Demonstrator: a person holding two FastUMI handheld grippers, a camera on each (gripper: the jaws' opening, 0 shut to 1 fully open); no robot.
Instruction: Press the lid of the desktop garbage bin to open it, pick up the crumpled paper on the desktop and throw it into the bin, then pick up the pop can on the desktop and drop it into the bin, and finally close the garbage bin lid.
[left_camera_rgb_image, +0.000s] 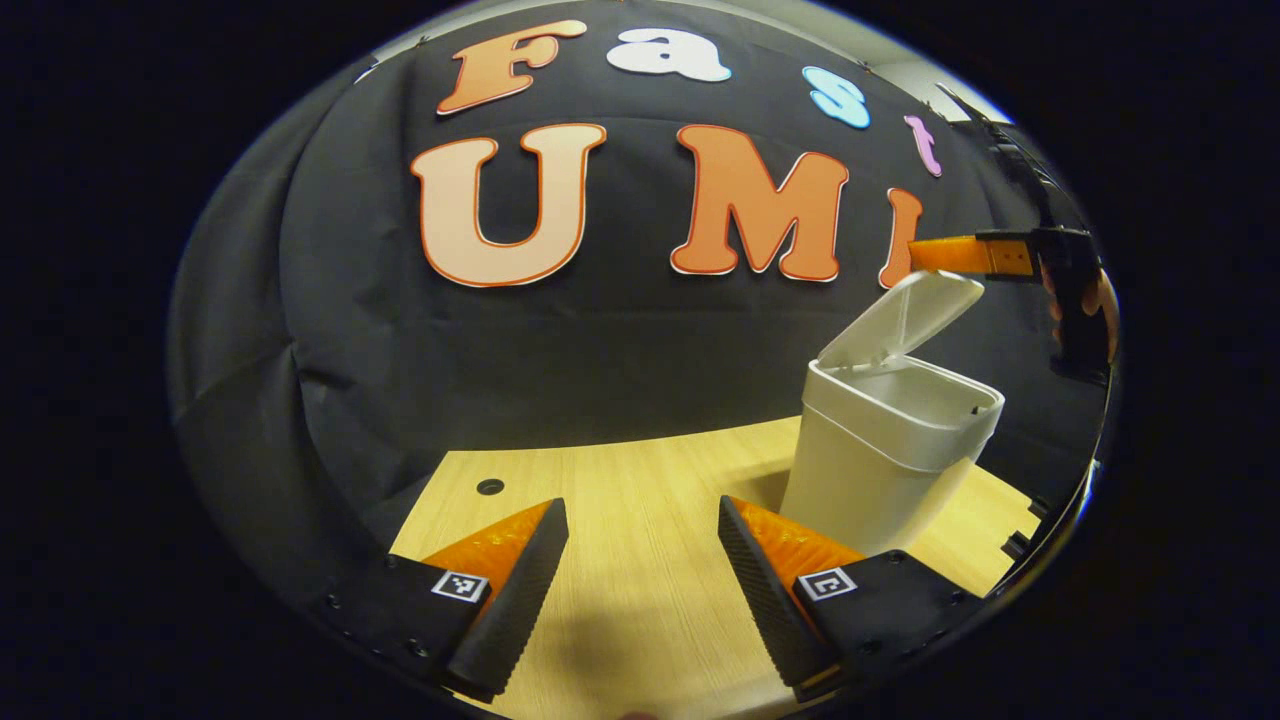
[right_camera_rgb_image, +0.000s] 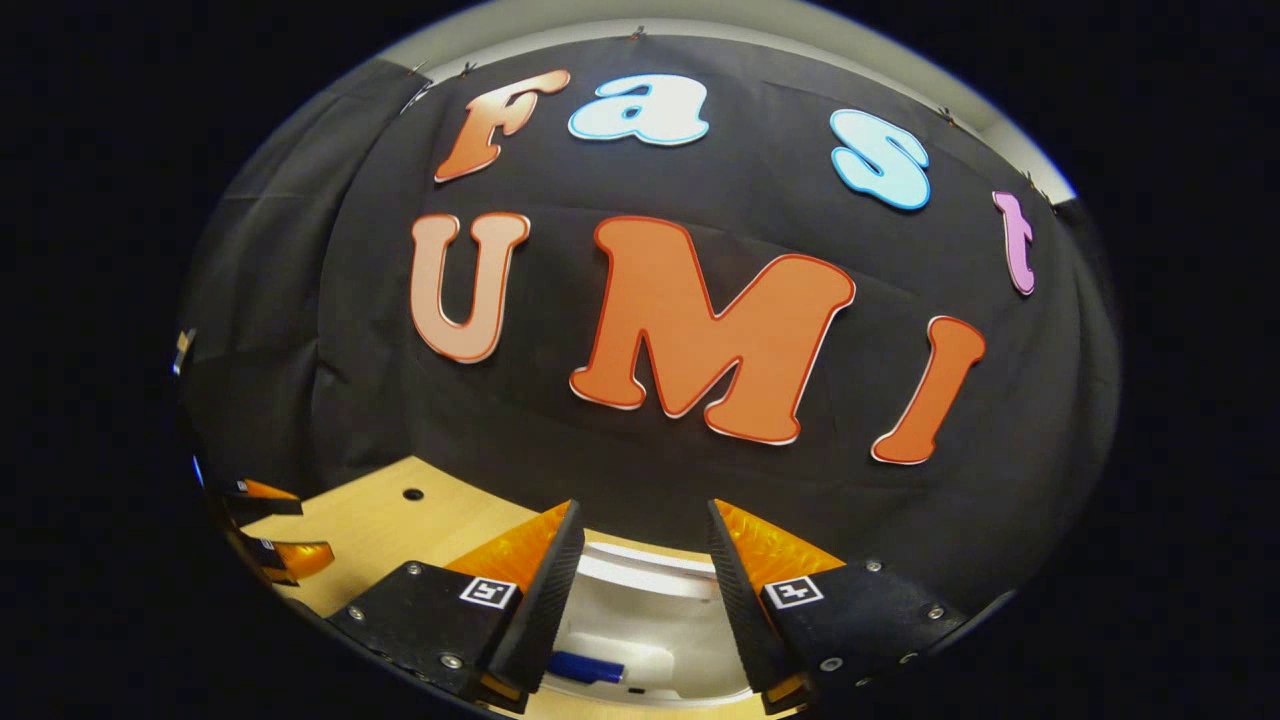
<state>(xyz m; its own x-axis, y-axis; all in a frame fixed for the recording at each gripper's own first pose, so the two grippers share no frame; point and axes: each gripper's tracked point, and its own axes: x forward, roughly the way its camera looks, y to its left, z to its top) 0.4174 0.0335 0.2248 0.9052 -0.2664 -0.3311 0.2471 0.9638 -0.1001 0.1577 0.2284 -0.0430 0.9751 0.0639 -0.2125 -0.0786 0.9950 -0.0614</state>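
The garbage bin (left_camera_rgb_image: 885, 455) stands on the bench (left_camera_rgb_image: 640, 520) near its right edge, lid (left_camera_rgb_image: 905, 318) raised and tilted back — mouth unobstructed. In the right gripper view the bin interior holds 1 blue object (right_camera_rgb_image: 585, 667), likely the pop can; this cannot be confirmed. The right claw (right_camera_rgb_image: 640, 590) hovers above the bin, fingers apart and empty. The left claw (left_camera_rgb_image: 640, 590) hangs over bare bench left of the bin — fingers apart, empty. 1 small hole (left_camera_rgb_image: 490, 487) marks the bench's far left.

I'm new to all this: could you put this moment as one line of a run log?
bin: lid up | right gripper: open above bin, blue object inside | left gripper: open over table
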